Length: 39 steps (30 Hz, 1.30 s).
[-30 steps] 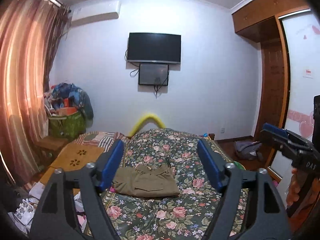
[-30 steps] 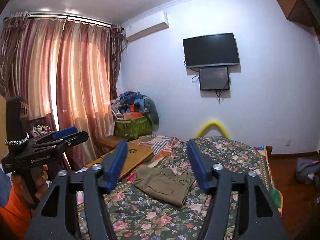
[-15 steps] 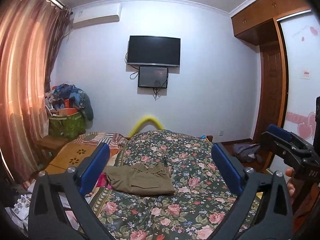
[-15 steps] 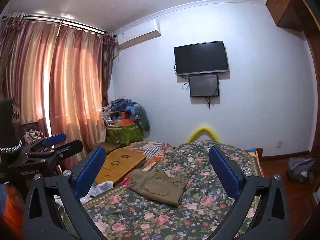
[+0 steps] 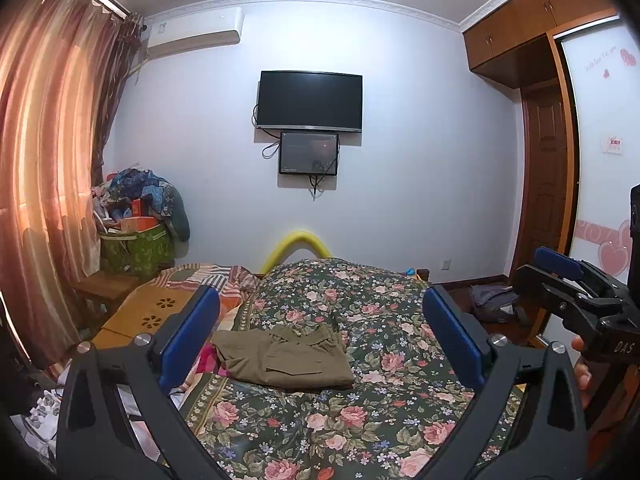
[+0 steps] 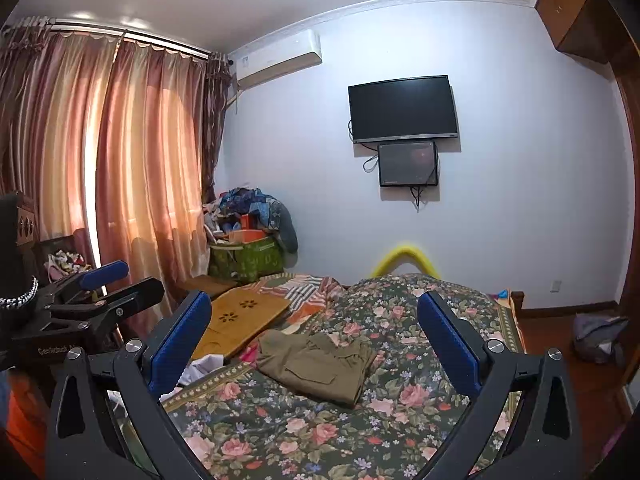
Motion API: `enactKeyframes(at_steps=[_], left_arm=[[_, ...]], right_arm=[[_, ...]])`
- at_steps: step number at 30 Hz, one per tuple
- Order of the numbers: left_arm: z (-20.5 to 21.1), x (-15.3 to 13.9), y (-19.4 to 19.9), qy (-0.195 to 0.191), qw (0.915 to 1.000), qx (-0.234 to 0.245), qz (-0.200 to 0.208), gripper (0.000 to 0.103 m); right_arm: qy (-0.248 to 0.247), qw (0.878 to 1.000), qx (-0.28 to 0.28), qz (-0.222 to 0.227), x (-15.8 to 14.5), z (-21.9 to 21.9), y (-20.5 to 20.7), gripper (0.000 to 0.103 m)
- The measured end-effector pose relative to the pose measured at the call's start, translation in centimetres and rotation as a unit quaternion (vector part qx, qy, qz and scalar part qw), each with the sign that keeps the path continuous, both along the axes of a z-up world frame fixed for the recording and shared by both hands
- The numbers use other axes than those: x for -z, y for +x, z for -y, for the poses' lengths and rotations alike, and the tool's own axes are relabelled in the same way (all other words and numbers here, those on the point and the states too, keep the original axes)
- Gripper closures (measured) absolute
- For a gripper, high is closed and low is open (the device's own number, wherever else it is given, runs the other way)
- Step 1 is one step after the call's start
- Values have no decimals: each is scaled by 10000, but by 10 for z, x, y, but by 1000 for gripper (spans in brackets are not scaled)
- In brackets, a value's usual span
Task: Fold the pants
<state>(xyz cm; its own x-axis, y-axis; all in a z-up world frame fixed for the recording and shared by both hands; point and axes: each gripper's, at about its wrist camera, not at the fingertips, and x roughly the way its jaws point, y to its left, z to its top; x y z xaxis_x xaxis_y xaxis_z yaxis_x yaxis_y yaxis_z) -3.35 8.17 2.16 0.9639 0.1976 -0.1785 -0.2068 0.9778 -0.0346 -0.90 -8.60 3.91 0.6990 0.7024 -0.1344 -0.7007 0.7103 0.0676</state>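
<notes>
I held both tongs, left gripper (image 5: 320, 332) and right gripper (image 6: 314, 330), wide apart and empty above folded olive-khaki cotton pants (image 5: 284, 356) on floral bedspread (image 5: 380, 400).

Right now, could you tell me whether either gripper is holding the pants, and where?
Nothing is held: the left gripper and right gripper are open, and the pants lie on the bed.

The flowered bedspread (image 5: 400, 364) lies bare in front of and to the right of the folded pants (image 5: 286, 360), leaving open room there. On their left a wooden board (image 6: 240, 318) and crumpled cloth (image 6: 200, 366) crowd the bed's edge.
</notes>
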Motion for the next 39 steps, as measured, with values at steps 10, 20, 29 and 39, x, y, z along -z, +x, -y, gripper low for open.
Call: enactKeyframes(at_steps=[10,20,29,39], left_arm=[[2,4,0,13,10000,28,-8,0],[1,7,4,-1,10000,57,-58,0],[0,8,6,-18,9999,86,-81,0],[0,10,6,-59,9999,98,-86,0]], right_arm=[[-55,10000,46,-55,2,2,-1,0],[-94,9998,57,-162,1,2,2,0],[-121,9997,29,-232,4,0,3,0],[-109,9997,27,-238,4,-1,4,0]])
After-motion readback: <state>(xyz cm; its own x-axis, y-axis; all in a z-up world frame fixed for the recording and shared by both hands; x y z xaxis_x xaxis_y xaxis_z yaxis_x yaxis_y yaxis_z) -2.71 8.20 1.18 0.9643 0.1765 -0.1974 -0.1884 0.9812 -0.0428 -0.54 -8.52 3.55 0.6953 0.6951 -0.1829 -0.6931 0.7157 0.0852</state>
